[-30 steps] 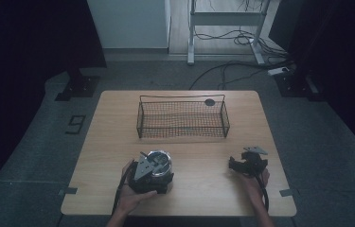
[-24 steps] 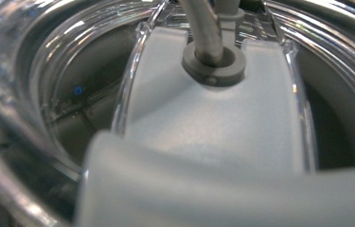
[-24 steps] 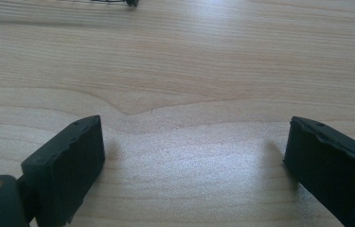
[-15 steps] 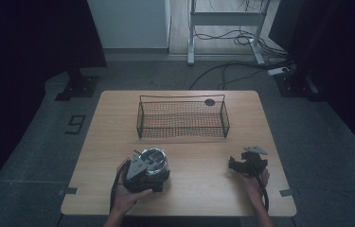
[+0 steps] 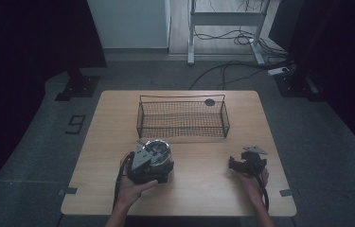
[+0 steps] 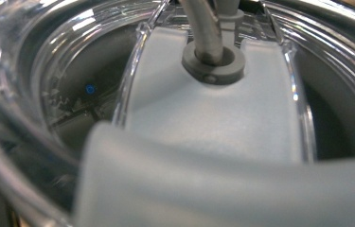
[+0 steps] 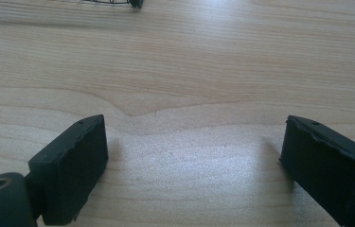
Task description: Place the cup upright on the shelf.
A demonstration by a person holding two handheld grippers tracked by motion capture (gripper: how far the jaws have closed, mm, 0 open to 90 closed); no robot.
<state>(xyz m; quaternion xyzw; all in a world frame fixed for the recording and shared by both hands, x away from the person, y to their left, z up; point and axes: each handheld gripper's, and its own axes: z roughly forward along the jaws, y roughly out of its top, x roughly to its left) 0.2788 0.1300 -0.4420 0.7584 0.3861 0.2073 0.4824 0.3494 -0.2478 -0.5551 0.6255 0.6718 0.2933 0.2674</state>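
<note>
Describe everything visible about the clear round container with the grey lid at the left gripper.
The clear round container stands on the wooden table, in front of the wire basket. Its wall looks like transparent glass or plastic with bright ringed reflections. In the left gripper view a pale grey lid piece spans its top, with a grey collar around a metallic stem. The left gripper sits right against it; whether the jaws clamp it cannot be told.

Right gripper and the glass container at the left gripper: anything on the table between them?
No. In the high view, only bare table lies between the right gripper and the glass container; the wire basket sits farther back.
</note>
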